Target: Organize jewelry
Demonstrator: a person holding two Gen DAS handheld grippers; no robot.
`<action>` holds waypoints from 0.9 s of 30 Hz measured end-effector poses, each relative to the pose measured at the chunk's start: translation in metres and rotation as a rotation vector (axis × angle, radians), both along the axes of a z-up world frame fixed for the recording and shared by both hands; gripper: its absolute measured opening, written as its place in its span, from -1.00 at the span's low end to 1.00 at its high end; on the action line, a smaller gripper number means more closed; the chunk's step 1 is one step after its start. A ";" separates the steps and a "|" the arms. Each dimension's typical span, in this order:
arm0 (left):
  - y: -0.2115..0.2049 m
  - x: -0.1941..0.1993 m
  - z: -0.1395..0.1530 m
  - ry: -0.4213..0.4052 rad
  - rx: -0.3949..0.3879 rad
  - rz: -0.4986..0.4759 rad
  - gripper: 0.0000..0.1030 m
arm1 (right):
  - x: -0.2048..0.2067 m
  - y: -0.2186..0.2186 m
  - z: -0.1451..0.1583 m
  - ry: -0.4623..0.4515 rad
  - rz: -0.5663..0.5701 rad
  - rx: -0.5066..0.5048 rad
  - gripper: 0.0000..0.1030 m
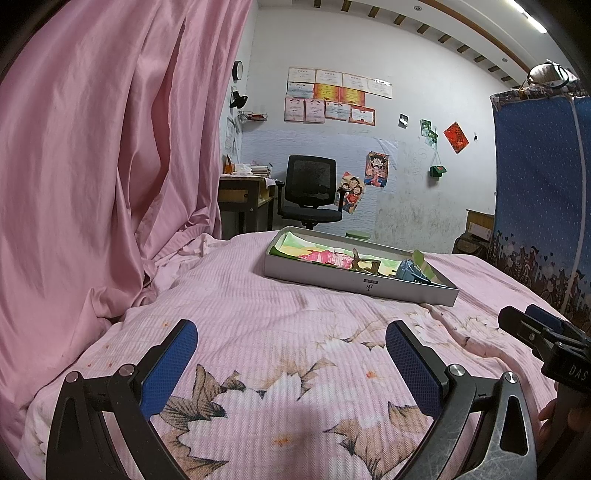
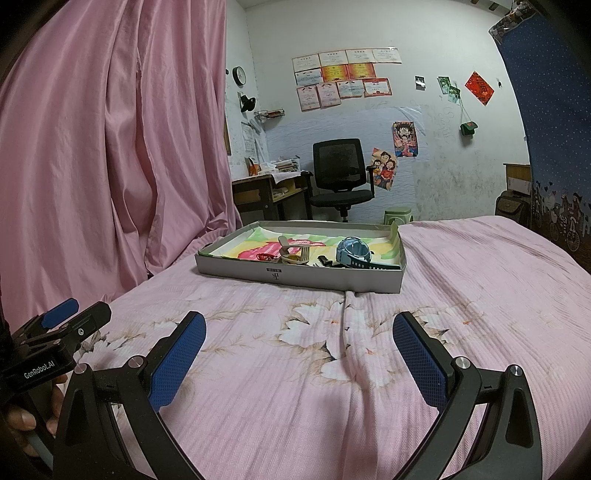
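A shallow grey box sits on the pink bed, holding a blue watch, a pale hair clip and smaller pieces. The left gripper and right gripper hover above the bedspread, near the box, jaws spread and holding nothing.

Bed with pink floral ribbed quilt in foreground. Pink fabric curtain hangs at left. White back wall carries rows of framed certificates, round black clock, cartoon posters. Black mesh office chair beside wooden desk. Blue dotted fabric wardrobe at right.
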State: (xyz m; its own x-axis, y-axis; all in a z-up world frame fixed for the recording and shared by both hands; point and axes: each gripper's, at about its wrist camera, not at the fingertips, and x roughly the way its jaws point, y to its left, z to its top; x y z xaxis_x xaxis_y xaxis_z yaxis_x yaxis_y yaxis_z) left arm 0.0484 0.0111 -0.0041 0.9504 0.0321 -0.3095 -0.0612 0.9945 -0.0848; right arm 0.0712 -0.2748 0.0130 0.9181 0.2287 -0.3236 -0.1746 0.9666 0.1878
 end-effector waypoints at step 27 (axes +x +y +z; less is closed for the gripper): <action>0.003 0.003 0.001 0.008 0.043 -0.009 0.99 | 0.000 0.000 0.000 0.001 0.001 -0.001 0.94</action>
